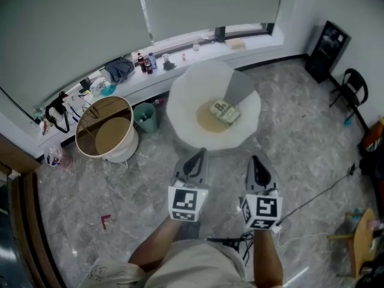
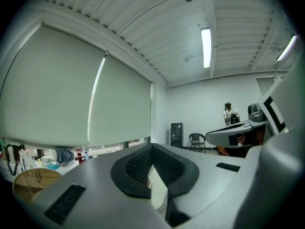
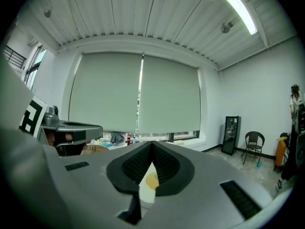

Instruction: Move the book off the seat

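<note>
White rounded seat (image 1: pixel 180 110), head view: the book (image 1: pixel 224 113) lies flat on the tan cushion (image 1: pixel 207 120) in the seat's hollow, toward the seat's right side and just in front of an upright grey panel (image 1: pixel 240 89). It is judged a thick paperback, light to moderate in weight and stiff through the block, with a cover that is likely smooth and apt to slip. It is best pinched across its thickness at the edge nearest the seat's front, since the soft padding under it may yield. The left claw (image 1: pixel 197 156) and right claw (image 1: pixel 257 161) hover side by side near the seat's front rim. The book lies well apart beyond them, ahead and roughly between the two.

Left gripper view: the left claw (image 2: pixel 151 149) is pressed together with nothing between the pads. A pale sliver shows below the tips, and the book is not seen.

Right gripper view: the right claw (image 3: pixel 151 149) is likewise closed and empty. The tan cushion (image 3: pixel 151 180) shows through the gap beneath, and the book is not visible.
</note>
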The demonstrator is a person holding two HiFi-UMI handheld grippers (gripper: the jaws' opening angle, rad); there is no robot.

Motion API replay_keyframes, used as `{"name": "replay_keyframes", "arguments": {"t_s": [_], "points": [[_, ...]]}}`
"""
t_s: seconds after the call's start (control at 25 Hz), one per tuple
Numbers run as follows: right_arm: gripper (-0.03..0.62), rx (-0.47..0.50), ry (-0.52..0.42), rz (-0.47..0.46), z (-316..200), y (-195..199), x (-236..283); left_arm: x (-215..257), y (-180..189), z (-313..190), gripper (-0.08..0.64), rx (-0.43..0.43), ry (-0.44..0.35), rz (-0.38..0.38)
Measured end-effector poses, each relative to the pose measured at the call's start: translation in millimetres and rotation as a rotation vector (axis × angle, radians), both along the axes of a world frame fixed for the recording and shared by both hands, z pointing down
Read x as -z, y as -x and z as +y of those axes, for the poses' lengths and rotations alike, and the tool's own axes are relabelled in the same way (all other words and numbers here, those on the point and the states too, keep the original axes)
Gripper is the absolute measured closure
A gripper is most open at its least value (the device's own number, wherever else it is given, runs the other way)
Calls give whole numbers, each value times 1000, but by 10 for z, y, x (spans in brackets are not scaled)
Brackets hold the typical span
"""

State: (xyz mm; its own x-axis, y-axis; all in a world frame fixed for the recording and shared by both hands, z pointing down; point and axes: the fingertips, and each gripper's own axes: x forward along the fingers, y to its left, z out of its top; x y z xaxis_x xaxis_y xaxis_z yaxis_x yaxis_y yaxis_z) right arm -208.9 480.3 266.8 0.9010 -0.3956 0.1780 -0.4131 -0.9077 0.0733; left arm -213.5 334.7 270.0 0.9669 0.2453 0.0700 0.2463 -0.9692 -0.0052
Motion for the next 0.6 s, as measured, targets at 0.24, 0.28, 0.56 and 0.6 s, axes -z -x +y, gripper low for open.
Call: {"name": "replay_keyframes", "arguments": {"t_s": [0.24, 0.28, 0.56, 0.6], "points": [[588, -40, 20, 15, -373, -680, 103, 117, -663, -358, 557, -41, -3, 18], [588, -46, 20, 21, -448, -787, 134, 163, -766, -426, 557, -47, -4, 29], [588, -75, 24, 47, -837, -1298, 217, 208, -1338, -771, 557, -87, 10, 47], [588, -79, 29, 47, -856, -1358, 205, 192, -1402, -791, 557, -91, 13, 44]]}}
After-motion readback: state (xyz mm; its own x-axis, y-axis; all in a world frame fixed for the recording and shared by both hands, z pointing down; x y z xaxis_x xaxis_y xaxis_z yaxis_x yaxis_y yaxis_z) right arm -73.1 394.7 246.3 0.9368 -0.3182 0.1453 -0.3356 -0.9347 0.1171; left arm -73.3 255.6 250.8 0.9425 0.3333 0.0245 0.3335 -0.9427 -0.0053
